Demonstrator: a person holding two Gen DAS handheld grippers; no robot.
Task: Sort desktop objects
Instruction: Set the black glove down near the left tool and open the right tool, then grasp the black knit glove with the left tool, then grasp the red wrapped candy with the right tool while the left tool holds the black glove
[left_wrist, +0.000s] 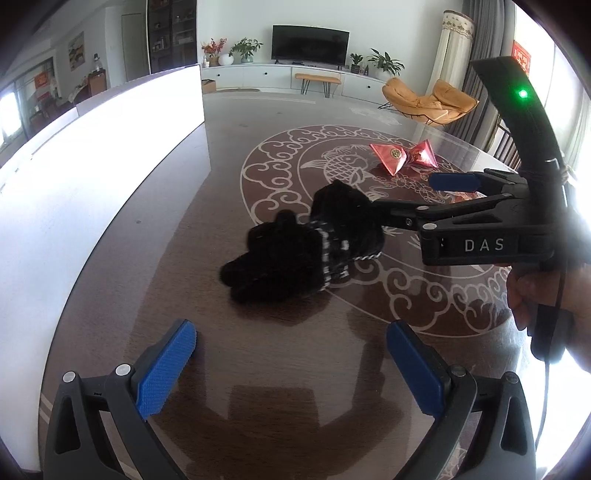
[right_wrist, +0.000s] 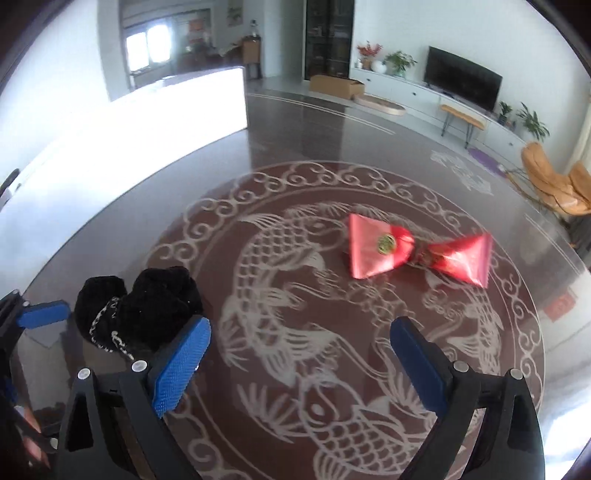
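A pair of black knitted gloves (left_wrist: 303, 243) with white-flecked cuffs lies bunched on the dark table. My left gripper (left_wrist: 291, 365) hovers just in front of them, open, nothing between its blue pads. My right gripper (left_wrist: 406, 195) comes in from the right, open, its nearer finger at the gloves' edge; I cannot tell if it touches. In the right wrist view the right gripper (right_wrist: 299, 365) is empty, and the gloves (right_wrist: 140, 306) lie beside its left finger, outside the jaws. Two red satin pouches (right_wrist: 417, 251) lie farther out; they show behind the right gripper as red pouches (left_wrist: 402, 157).
The round table (right_wrist: 295, 155) is glossy brown with a white fish and cloud pattern. A tall white box (left_wrist: 110, 147) runs along its left side. A hand (left_wrist: 524, 291) holds the right gripper's handle. The room beyond holds a TV, plants and an orange chair.
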